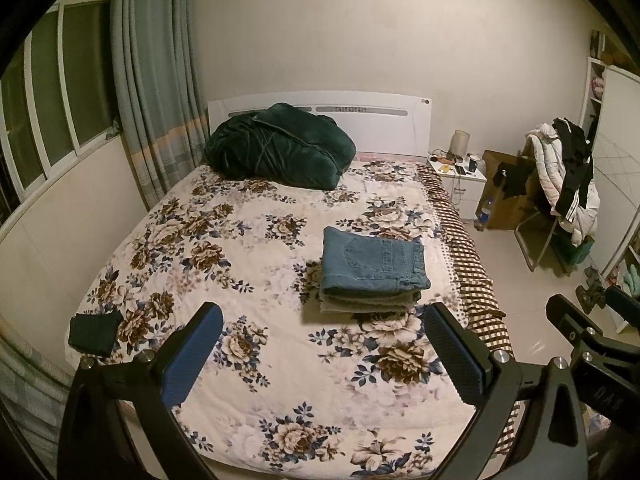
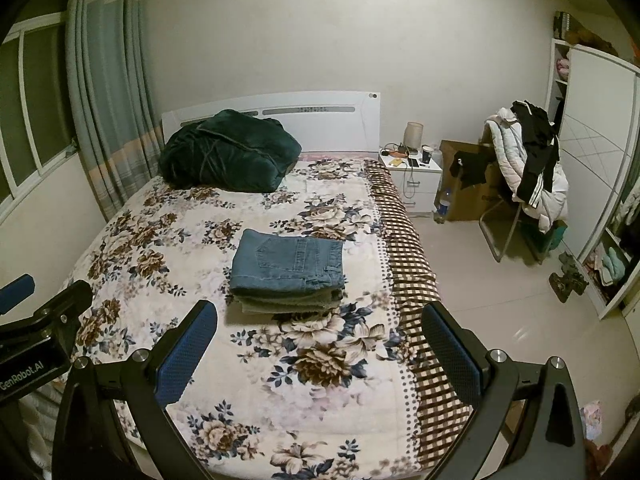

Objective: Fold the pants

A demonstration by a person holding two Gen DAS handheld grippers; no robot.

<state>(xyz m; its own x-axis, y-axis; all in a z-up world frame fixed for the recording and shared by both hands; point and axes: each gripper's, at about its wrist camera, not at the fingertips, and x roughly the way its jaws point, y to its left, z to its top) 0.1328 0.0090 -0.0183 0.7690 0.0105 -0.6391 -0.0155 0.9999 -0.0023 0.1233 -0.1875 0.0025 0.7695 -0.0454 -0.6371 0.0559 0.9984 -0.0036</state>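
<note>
Left wrist view: the left gripper (image 1: 324, 354) is held above the foot of a bed (image 1: 248, 360) covered in a floral blanket, its two blue-padded fingers (image 1: 196, 354) spread wide apart with nothing between them. The folded blue jeans (image 1: 372, 262) lie on the blanket at about 1 o'clock from the gripper, well apart from it, stacked on top of a paler folded garment (image 1: 368, 303). A dark green quilt (image 1: 280, 146) is heaped against the white headboard at 11 o'clock. A small dark folded cloth (image 1: 94, 332) lies at the bed's edge at 9 o'clock. A nightstand (image 1: 460, 180) and a chair piled with clothes (image 1: 560, 184) stand at 2 o'clock. Part of the right gripper (image 1: 592, 320) shows at 3 o'clock.

Right wrist view: the right gripper (image 2: 320, 354) also hangs above the bed's foot, fingers wide apart and empty. The jeans (image 2: 290, 266) sit at 12 o'clock, near the checked border. The left gripper (image 2: 40, 312) appears at 9 o'clock.
</note>
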